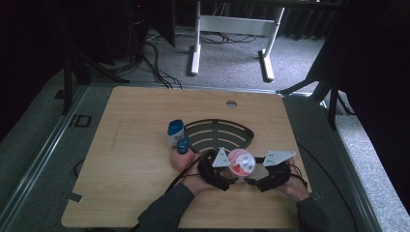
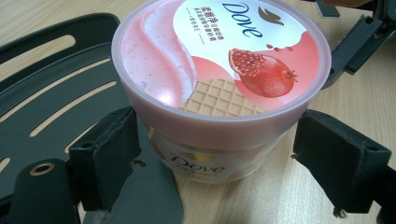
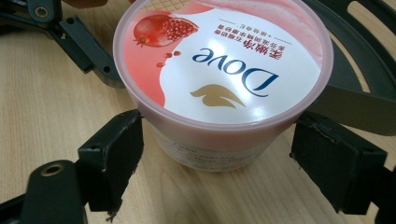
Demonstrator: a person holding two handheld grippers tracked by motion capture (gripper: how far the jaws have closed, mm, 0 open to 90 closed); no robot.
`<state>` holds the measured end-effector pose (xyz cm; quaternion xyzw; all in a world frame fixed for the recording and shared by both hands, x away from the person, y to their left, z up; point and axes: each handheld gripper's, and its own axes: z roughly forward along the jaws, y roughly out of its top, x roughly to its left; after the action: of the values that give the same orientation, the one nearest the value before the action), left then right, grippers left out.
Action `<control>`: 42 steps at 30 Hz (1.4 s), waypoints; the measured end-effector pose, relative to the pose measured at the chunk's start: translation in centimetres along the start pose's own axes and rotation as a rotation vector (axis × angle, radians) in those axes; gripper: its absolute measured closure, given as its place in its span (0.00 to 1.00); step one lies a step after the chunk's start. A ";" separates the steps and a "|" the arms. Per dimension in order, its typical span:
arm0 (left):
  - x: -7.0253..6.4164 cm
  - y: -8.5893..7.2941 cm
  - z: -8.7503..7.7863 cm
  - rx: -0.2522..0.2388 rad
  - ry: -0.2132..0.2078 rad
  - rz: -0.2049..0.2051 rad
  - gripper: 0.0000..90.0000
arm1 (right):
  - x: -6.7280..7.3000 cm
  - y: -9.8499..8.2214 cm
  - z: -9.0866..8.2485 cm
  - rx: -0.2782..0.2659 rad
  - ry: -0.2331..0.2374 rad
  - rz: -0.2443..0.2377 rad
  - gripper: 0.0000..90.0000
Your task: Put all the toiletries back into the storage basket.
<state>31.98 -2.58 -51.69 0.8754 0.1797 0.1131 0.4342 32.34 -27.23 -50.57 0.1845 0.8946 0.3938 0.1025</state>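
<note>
Jaws, left gripper (image 2: 215,158): spread wide around the Dove tub (image 2: 219,84), left pad touching, right pad just clear.
Jaws, right gripper (image 3: 215,163): spread wide, flanking the tub at frame centre, not clamped.
Tub: upright on the table (image 1: 135,125), beside the black slotted tray (image 1: 217,135).

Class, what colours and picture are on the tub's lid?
Pink and white lid with a pomegranate; clearest in the left gripper view.

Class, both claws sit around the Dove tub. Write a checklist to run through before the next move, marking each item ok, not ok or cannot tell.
1. Tub upright on table: ok.
2. Lid seated flat: ok.
3. Left claw straddles tub: ok.
4. Right claw straddles tub: ok.
5. Pads gripping the tub wall: cannot tell.
6. Black tray touches the tub's far side: cannot tell.
</note>
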 end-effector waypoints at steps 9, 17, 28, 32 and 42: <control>0.3 0.5 0.0 -0.007 0.011 -0.002 0.17 | -0.6 0.3 -0.1 -0.002 0.004 0.005 0.19; 0.7 1.0 -0.1 -0.017 0.021 -0.009 0.17 | -1.2 0.8 -0.3 -0.012 0.005 0.009 0.19; 1.0 1.4 -0.3 -0.022 0.027 -0.011 0.17 | -1.7 1.3 -0.6 -0.009 0.008 0.005 0.19; 1.1 1.6 -0.3 -0.030 0.029 -0.015 0.17 | -1.8 1.5 -0.7 -0.011 0.006 0.001 0.19; 1.3 2.6 -0.4 -0.042 0.040 -0.014 0.17 | -2.6 2.0 -1.3 -0.013 0.012 0.004 0.18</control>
<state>33.61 -3.19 -49.37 0.8623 0.1922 0.1312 0.4498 34.81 -27.92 -48.09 0.1833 0.8923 0.4010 0.0975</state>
